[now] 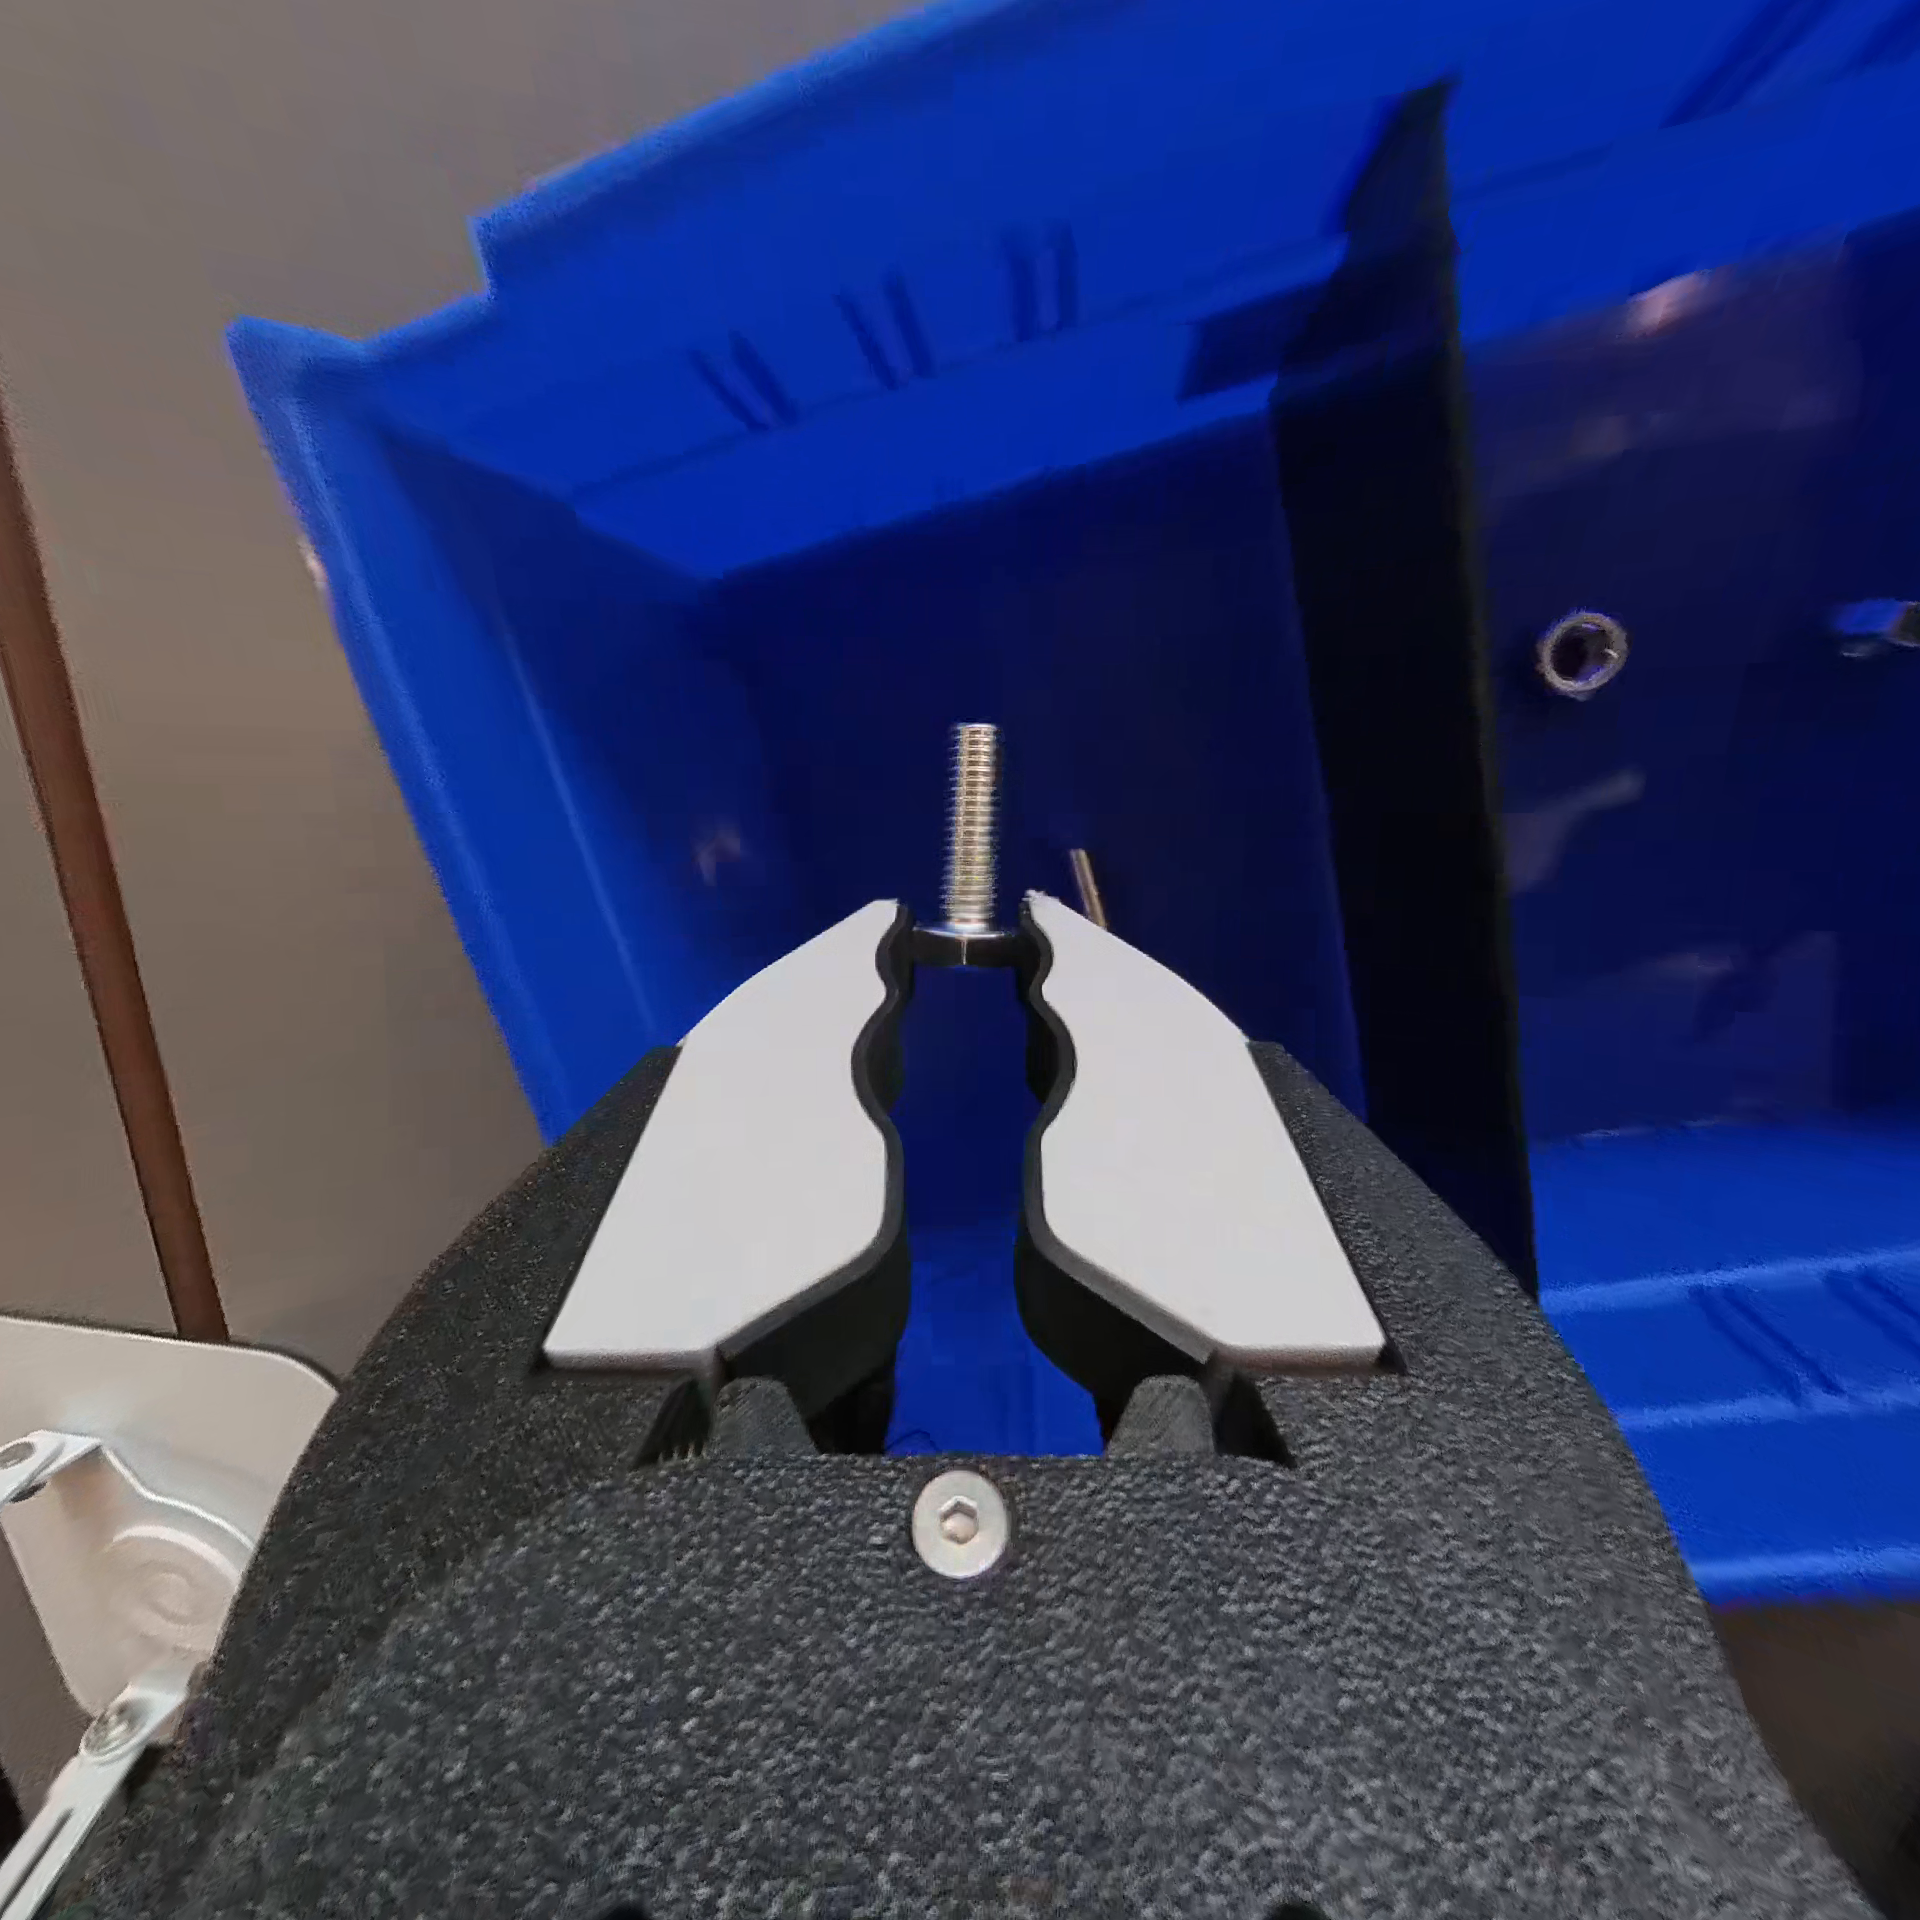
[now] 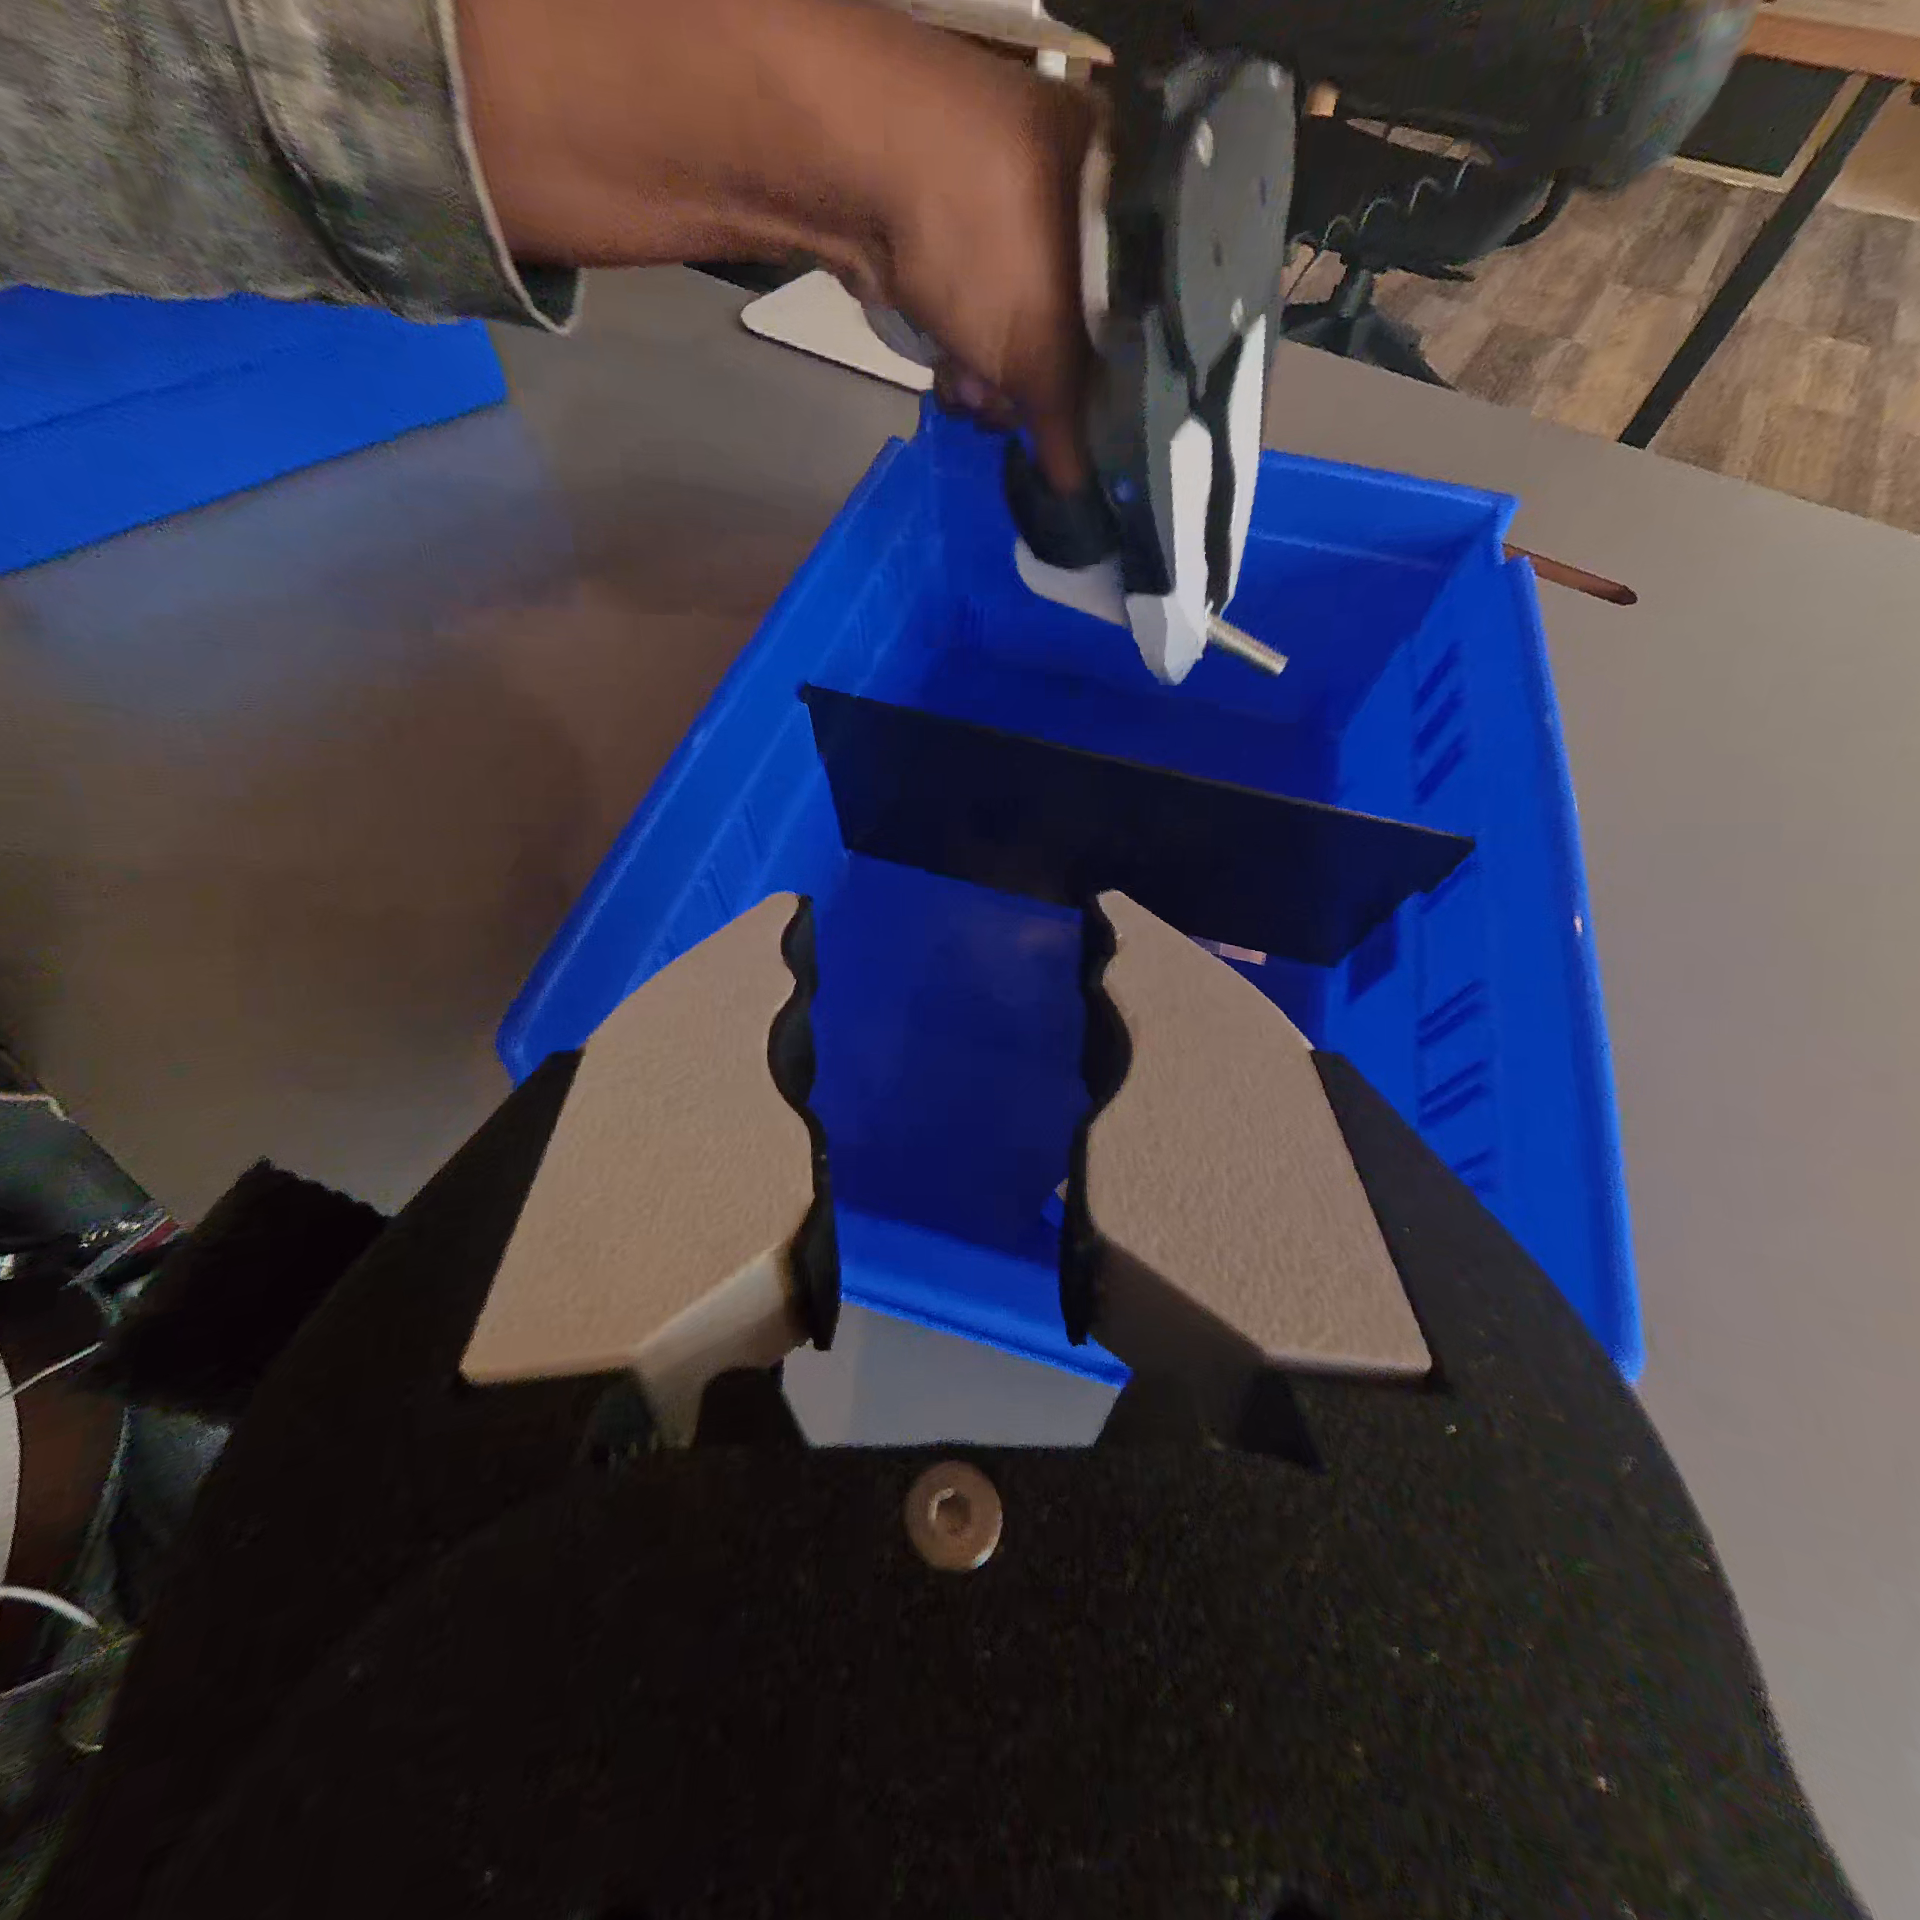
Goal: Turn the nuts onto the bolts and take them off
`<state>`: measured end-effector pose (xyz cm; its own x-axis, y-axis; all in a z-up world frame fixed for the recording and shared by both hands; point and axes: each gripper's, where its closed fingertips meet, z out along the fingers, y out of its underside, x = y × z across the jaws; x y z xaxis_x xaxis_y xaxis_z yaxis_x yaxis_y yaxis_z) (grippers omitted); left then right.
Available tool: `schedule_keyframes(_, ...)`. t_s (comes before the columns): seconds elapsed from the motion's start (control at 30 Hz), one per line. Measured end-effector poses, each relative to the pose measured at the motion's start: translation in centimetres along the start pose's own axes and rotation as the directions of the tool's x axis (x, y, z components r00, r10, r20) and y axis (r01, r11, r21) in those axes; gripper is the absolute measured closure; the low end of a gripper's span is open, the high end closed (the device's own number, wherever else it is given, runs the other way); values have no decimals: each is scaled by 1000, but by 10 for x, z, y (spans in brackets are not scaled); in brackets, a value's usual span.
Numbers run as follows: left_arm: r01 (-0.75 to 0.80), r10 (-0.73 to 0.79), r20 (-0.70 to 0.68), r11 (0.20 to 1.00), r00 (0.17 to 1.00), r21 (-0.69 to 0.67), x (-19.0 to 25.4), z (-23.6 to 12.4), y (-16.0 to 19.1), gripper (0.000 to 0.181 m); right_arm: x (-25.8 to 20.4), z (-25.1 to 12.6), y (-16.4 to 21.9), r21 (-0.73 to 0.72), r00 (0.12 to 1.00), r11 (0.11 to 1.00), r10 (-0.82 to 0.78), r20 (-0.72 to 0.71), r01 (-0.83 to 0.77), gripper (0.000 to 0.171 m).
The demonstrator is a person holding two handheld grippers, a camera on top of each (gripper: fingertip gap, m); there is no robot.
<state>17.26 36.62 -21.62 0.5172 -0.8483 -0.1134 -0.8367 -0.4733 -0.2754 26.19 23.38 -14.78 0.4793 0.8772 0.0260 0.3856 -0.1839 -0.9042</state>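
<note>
My left gripper (image 1: 961, 933) is shut on the head of a steel bolt (image 1: 974, 821), whose threaded shank sticks straight out past the fingertips. It hangs over one compartment of a blue bin (image 1: 935, 457). A nut (image 1: 1581, 652) lies in the neighbouring compartment, beyond a black divider (image 1: 1392, 644). In the right wrist view the left gripper (image 2: 1195, 634) holds the bolt (image 2: 1247, 652) above the far compartment of the bin (image 2: 1496, 935). My right gripper (image 2: 945, 925) is open and empty over the near compartment.
The bin stands on a grey table (image 2: 312, 727), split by the black divider (image 2: 1132, 831). Another blue piece (image 2: 208, 405) lies at the far left. A brown stick (image 2: 1569, 582) lies behind the bin. A hand and sleeve (image 2: 727, 156) hold the left gripper. A white metal bracket (image 1: 114, 1538) shows at lower left. Tip to tip, the grippers are about 20 centimeters apart. From the left gripper's tips to the white metal bracket (image 1: 114, 1538) is close to 40 centimeters.
</note>
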Motion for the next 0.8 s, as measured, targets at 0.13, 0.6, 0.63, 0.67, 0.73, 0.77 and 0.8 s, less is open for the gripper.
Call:
schedule_keyframes(0.13,21,-24,-20,993,1000,-116,-4,23,4,162,-1,-4,0,15,1000,1000,3,-3,-3,124)
schedule_keyframes(0.6,6,-10,-17,973,1000,-230,-1,49,13,160,-1,-13,-4,51,1000,999,8,-8,-7,124)
schedule_keyframes(0.63,8,-12,-15,973,1000,-230,-2,50,13,160,0,-13,-4,51,1000,999,9,-9,-8,124)
schedule_keyframes(0.67,4,-9,-19,973,1000,-232,-1,49,14,158,0,-13,-4,51,1000,999,9,-11,-8,124)
schedule_keyframes(0.73,0,-5,-24,974,1000,-227,-1,46,13,151,0,-13,-4,53,1000,999,9,-10,-8,124)
schedule_keyframes(0.77,0,-6,-26,975,1000,-224,0,44,13,147,0,-14,-5,55,1000,998,9,-9,-8,124)
schedule_keyframes(0.8,2,-9,-30,975,999,-222,0,42,12,143,0,-14,-5,56,1000,998,9,-8,-9,124)
